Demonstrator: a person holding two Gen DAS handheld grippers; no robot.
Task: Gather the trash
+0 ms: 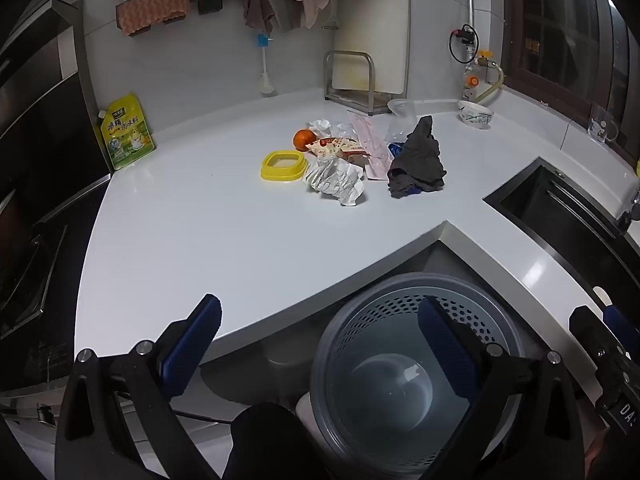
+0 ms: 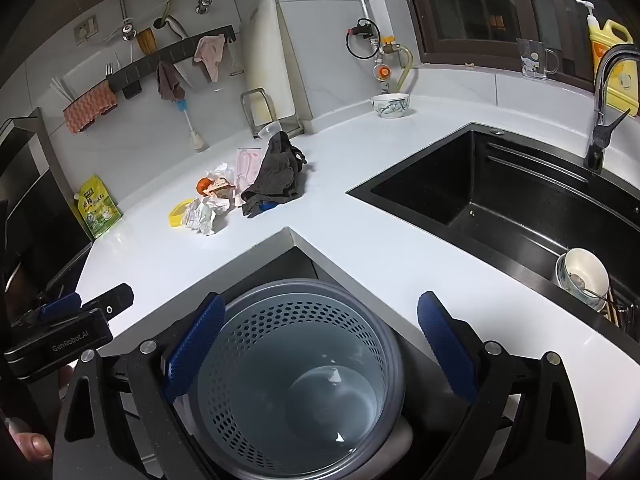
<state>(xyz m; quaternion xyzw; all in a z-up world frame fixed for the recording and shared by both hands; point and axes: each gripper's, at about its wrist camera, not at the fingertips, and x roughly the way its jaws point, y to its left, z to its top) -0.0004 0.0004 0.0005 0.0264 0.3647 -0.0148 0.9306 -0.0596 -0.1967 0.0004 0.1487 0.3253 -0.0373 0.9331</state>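
Both grippers, left (image 1: 320,344) and right (image 2: 318,340), hold ribbed jaws wide, empty, above the perforated round bin (image 2: 296,380).

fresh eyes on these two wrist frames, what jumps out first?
The grey perforated bin fills the foreground below the inner corner of the white counter, with both grippers, left and right, open and empty above it. Next, the small pile further back on the counter: crumpled paper, a dark grey cloth, a yellow ring and an orange fruit. To the right lies the black sink.
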